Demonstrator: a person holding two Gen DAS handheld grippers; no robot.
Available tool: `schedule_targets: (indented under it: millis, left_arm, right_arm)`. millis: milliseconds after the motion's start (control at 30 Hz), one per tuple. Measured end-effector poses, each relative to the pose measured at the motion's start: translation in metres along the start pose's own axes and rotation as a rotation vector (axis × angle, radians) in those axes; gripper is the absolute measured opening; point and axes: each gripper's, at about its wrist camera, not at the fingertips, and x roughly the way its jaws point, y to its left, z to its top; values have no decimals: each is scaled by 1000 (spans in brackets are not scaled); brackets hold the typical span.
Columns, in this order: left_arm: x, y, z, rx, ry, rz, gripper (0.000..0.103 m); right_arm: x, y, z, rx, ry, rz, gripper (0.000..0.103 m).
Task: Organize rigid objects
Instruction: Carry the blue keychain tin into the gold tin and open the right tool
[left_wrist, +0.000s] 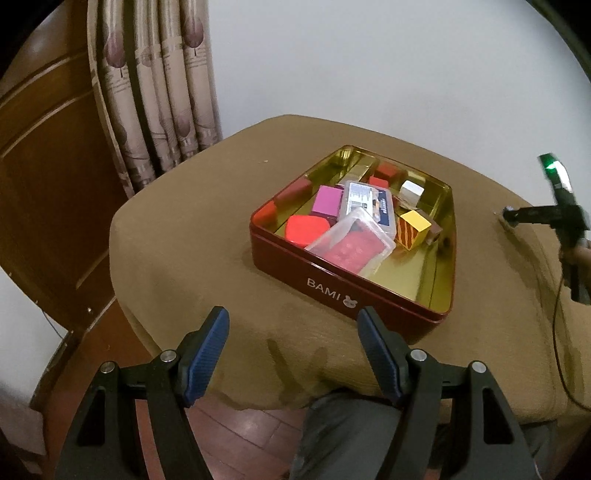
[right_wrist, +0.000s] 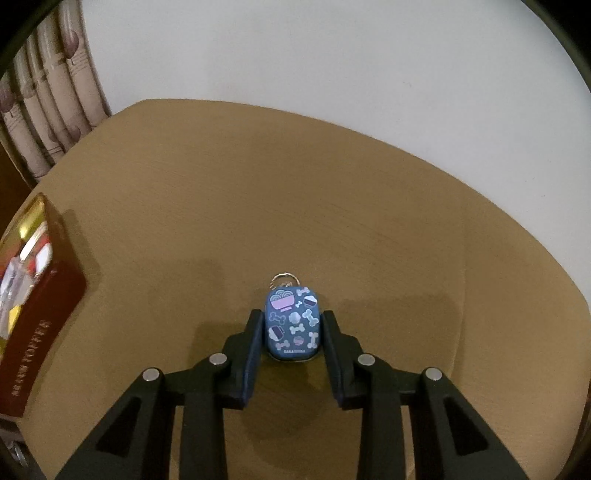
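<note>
A small blue case (right_wrist: 293, 322) printed with bones and bowls was shown only by the right wrist view; it lay flat on the brown-covered bench (right_wrist: 332, 221), a metal ring (right_wrist: 281, 278) at its far end. The right gripper (right_wrist: 291, 321) was set around it, one of the fingers (right_wrist: 254, 334) on each side, just beside the case's long edges; whether the pads pressed it could not be told.

The contents of the red tin (left_wrist: 325, 284), lettered BAMI, were seen properly only in the left wrist view: a pink block (left_wrist: 327, 200), a red block (left_wrist: 306, 229), a yellow striped cube (left_wrist: 413, 229), a white cube (left_wrist: 412, 191) and two clear plastic boxes (left_wrist: 352, 242), piled against one another on the gold lining. The tin stood near the middle of the bench, well apart from the left gripper (left_wrist: 293, 332), whose fingers were spread wide with nothing between them, above the near edge. In the right wrist view the tin (right_wrist: 37, 325) appeared only as a blurred strip at the bench's left edge.

The right gripper (left_wrist: 517, 216) was seen low at the bench's right edge, a green light on its body. A patterned curtain (left_wrist: 155, 92), a wooden door (left_wrist: 48, 166) and a plain white wall (left_wrist: 369, 55) stood behind the bench; a wooden floor (left_wrist: 240, 424) lay below.
</note>
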Motion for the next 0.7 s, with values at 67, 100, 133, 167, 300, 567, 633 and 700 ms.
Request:
schedule_targets:
  millis: [67, 100, 133, 167, 300, 567, 633, 700]
  left_arm:
    - [-3, 1, 0, -3, -5, 0, 72]
    - [-4, 1, 1, -1, -4, 8, 79]
    - [-4, 1, 1, 2, -5, 21, 80]
    - [-6, 1, 1, 3, -9, 34, 80]
    - [-16, 5, 2, -2, -45, 48, 80]
    - [-10, 21, 8, -18, -23, 100, 80]
    - [-8, 27, 10, -33, -17, 92, 80]
    - [-7, 30, 10, -42, -9, 87, 80]
  right_arm:
    - [-31, 22, -3, -6, -56, 94, 31]
    - [-46, 36, -4, -19, -75, 145, 31]
    - [-61, 53, -5, -36, -89, 207, 31]
    - [-75, 72, -8, -56, -100, 263, 31]
    - [-101, 152, -23, -172, -82, 397, 31]
    - [-76, 245, -46, -246, -16, 402, 31]
    - [-66, 256, -51, -240, -2, 398, 31]
    - [-46, 275, -45, -250, 0, 352, 31]
